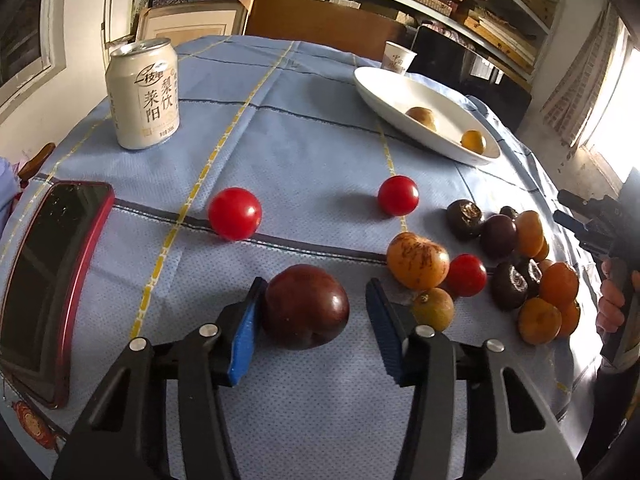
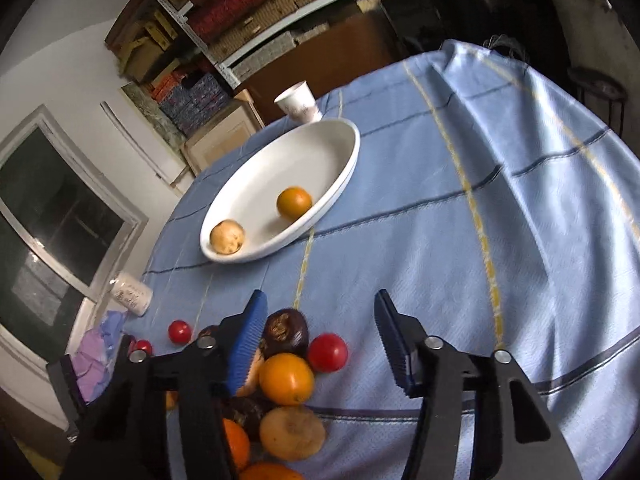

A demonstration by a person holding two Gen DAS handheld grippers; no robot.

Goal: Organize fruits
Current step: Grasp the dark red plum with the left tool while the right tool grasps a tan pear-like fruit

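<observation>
A dark purple plum [image 1: 306, 306] lies on the blue tablecloth between the fingers of my left gripper [image 1: 316, 286]. The left pad touches its side and the right pad stands clear of it. My right gripper [image 2: 321, 298] hangs open over a pile of fruit: a dark fruit [image 2: 286, 330], a red tomato [image 2: 327, 352] and an orange [image 2: 286, 378] sit beside its left finger. The white oval plate [image 2: 348, 168] holds an orange [image 2: 294, 203] and a tan fruit [image 2: 227, 237]. Two loose tomatoes [image 1: 235, 213] [image 1: 398, 195] lie in mid-table.
A white drink can [image 1: 143, 94] stands at the back left and a red-cased phone [image 1: 48, 272] lies at the left edge. A paper cup [image 1: 397, 56] stands behind the plate [image 1: 372, 84]. A hand [image 1: 612, 300] shows at the right. Shelves of boxes line the wall.
</observation>
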